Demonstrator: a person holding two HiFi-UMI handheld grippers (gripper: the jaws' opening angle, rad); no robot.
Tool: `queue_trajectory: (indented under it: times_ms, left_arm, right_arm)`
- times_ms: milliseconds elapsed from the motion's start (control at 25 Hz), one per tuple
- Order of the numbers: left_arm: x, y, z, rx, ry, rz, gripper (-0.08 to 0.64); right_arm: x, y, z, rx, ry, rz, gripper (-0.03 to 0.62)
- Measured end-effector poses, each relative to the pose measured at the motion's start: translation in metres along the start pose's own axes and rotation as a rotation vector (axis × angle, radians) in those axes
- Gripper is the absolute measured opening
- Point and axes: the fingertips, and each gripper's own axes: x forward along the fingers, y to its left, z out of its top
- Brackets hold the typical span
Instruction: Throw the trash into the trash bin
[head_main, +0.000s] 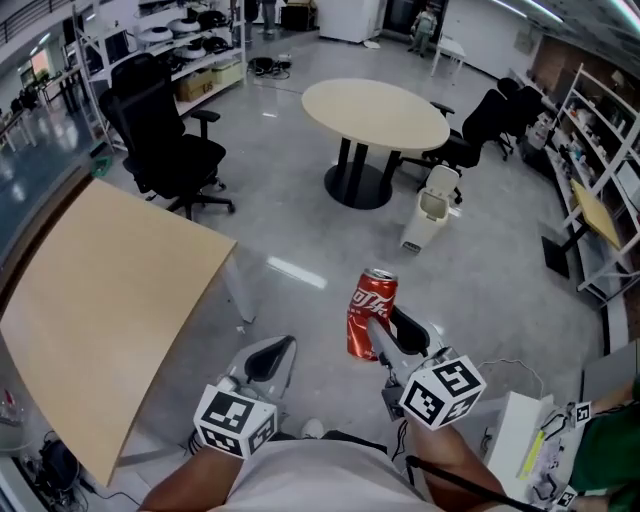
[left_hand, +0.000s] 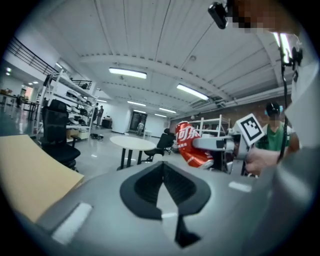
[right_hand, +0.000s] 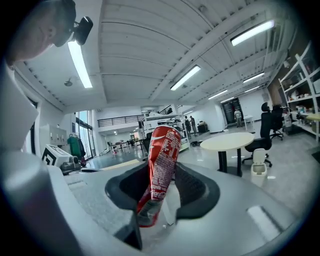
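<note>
- Right gripper view: the right gripper (right_hand: 165, 175) is clenched on a red aluminium drink can (right_hand: 161, 160), which stands tilted between its pads.
- Left gripper view: the left gripper (left_hand: 162, 167) has its jaws together, with nothing between them.
- Head view: a white lidded plastic trash bin (head_main: 430, 208) stands well ahead of the can, beside a round beige table (head_main: 375, 112). A black office chair (head_main: 165, 140) stands to the left.
</note>
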Motion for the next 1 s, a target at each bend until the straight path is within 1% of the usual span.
queue_trajectory:
  times_ms: [200,560,680,840,1000]
  left_arm:
    - [0.041,-0.032,0.0,0.046,0.046,-0.122,0.009]
    - [0.121,-0.076,0.0,0.097,0.104,-0.329,0.009]
    - [0.153,-0.078,0.001,0.102,0.12,-0.369,0.009]
    - [0.197,-0.076,0.018,0.115,0.115,-0.417,0.009]
    - [0.239,-0.062,0.037,0.12,0.106,-0.437,0.009]
  right_arm:
    - [-0.04,-0.045,-0.003,0.051,-0.044,-0.138,0.156]
    - [-0.085,-0.121,-0.008,0.101,-0.053,-0.351,0.155]
    - [-0.085,-0.143,-0.003,0.115,-0.067,-0.386,0.155]
    - [-0.075,-0.176,0.006,0.12,-0.068,-0.43,0.155]
    - [-0.054,-0.204,0.018,0.123,-0.066,-0.462,0.155]
